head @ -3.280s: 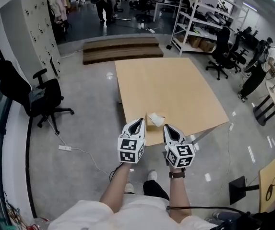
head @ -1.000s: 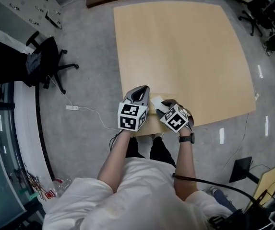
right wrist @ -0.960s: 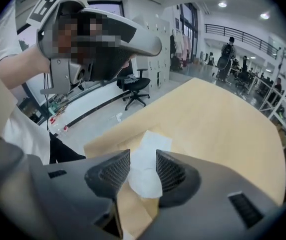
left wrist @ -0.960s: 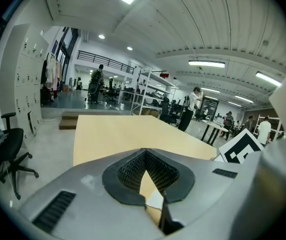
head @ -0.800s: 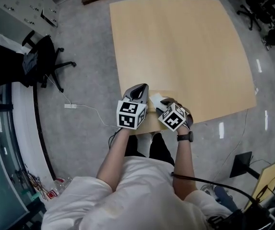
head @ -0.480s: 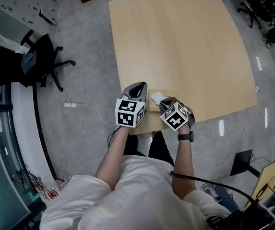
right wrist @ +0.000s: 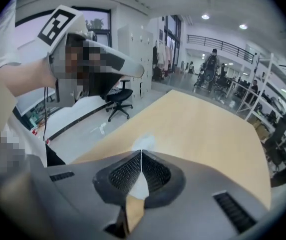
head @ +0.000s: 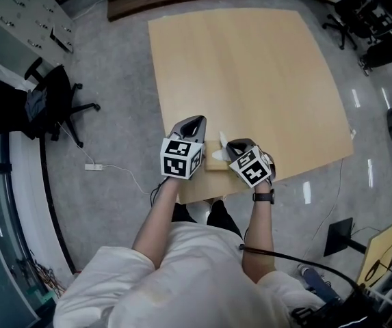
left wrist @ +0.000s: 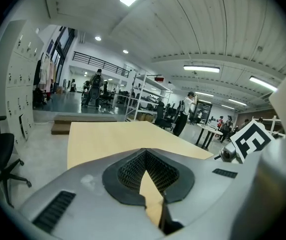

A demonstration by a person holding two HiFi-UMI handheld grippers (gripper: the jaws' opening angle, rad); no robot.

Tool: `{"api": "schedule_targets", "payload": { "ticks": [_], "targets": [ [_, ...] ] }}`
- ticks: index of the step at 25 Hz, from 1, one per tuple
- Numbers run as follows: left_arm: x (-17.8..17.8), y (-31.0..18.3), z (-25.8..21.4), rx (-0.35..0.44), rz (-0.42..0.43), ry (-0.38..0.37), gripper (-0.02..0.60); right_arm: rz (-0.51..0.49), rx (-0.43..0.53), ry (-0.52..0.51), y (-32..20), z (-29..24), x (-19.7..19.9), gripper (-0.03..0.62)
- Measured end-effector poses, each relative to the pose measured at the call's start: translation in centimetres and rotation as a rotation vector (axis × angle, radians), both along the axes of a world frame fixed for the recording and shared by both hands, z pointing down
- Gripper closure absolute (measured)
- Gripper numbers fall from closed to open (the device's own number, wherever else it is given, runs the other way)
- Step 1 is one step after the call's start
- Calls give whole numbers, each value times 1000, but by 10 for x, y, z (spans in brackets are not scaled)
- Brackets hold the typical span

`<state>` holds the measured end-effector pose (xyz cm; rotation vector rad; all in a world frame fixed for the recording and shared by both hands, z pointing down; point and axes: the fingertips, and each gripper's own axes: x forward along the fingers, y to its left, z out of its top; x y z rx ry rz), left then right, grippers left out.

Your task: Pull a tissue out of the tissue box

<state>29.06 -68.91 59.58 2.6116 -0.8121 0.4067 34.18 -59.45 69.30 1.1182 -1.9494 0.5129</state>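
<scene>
Head view, looking steeply down: the tissue box [head: 214, 163] sits at the near edge of the pale wooden counter [head: 250, 67], between my two claws. My right claw [head: 230, 146] points down at the box. In the right gripper view its jaws are closing the last bit, pads pinching the white tissue [head: 221, 141], whose edge shows just past the tips. The tissue stands up out of the box top. My left claw [head: 193, 121] lies just beside the box on its left. In the left gripper view its jaws meet at the tips, narrow, with nothing gripped between them.
</scene>
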Motion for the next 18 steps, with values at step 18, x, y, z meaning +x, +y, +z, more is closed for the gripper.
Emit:
{"api": "schedule_targets", "payload": {
  "ticks": [18],
  "targets": [
    [1, -40, -159, 294, -61, 194, 581, 378, 763, -62, -80, -251, 53, 586]
  ]
}}
